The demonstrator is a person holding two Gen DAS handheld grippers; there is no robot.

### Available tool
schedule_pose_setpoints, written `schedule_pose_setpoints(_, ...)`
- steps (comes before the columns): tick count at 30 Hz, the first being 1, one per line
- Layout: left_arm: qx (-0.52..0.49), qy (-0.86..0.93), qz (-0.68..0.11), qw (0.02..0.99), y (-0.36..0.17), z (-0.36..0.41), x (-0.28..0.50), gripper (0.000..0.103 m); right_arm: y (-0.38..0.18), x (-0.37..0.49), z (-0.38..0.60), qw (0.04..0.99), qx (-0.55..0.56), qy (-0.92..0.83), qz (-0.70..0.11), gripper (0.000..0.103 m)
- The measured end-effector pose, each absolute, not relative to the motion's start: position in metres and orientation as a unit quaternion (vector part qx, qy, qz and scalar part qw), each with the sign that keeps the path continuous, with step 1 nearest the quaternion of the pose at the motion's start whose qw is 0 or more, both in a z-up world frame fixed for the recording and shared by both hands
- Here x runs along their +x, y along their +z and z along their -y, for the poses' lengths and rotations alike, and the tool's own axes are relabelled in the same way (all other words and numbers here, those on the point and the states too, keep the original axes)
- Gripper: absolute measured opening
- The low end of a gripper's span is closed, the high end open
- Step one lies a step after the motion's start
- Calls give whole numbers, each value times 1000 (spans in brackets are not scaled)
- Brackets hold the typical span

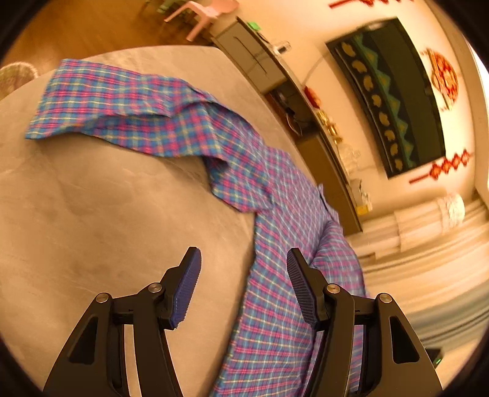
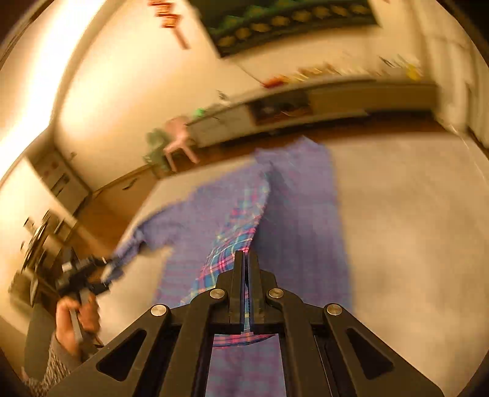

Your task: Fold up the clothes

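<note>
A blue and pink plaid shirt (image 1: 171,122) lies spread over the grey table (image 1: 91,213); one sleeve reaches to the far left. My left gripper (image 1: 243,253) hovers open over the shirt's near edge. Its right pad (image 1: 301,287) is above the cloth and its left pad (image 1: 186,290) is above bare table. In the blurred right wrist view, my right gripper (image 2: 245,253) is shut on a raised fold of the shirt (image 2: 232,244). The rest of the shirt trails away across the table (image 2: 397,229). The left gripper (image 2: 85,274), held by a person's hand (image 2: 76,317), shows at the shirt's left corner.
A long low cabinet (image 1: 262,67) runs along the wall behind the table, under a dark wall hanging (image 1: 394,100). A pink plastic chair (image 1: 201,15) stands on the wooden floor beyond the far edge. Pale curtains (image 1: 428,244) hang on the right. A woven basket (image 1: 15,76) sits at far left.
</note>
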State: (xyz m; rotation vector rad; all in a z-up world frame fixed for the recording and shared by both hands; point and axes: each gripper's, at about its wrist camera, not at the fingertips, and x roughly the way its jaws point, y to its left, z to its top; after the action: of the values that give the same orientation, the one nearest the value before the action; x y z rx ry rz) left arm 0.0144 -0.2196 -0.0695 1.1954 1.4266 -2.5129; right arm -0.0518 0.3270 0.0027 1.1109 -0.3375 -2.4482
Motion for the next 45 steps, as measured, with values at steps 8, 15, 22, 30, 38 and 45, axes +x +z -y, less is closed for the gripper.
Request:
schedule_pose_setpoints(8,423,-810,-406,3,-78,190,2,61,-111,-2,-370,144,512,-837,132,2)
schedule_pose_setpoints(15,391,-803,-444,61,-78,231,14,61,-74,5,-346,87,443,-892,-6,11)
schedule_pose_setpoints(22,293,-774,-526,197,-73,303,69,61,-91,-20,-314,96,487,-867,-37,18)
schedule_pose_setpoints(30,168,-668,-652,317,-93,357,160,61,-5,-31,-120,290,403,-862,-99,50)
schedule_pose_setpoints(38,113,-635,-681,346,-98,375,202,61,-54,-22,180,446,380,-757,-289,70)
schedule_pose_setpoints(45,116,-634,-690,330,-105,389,208,61,-118,-32,293,447,417,-711,-347,74)
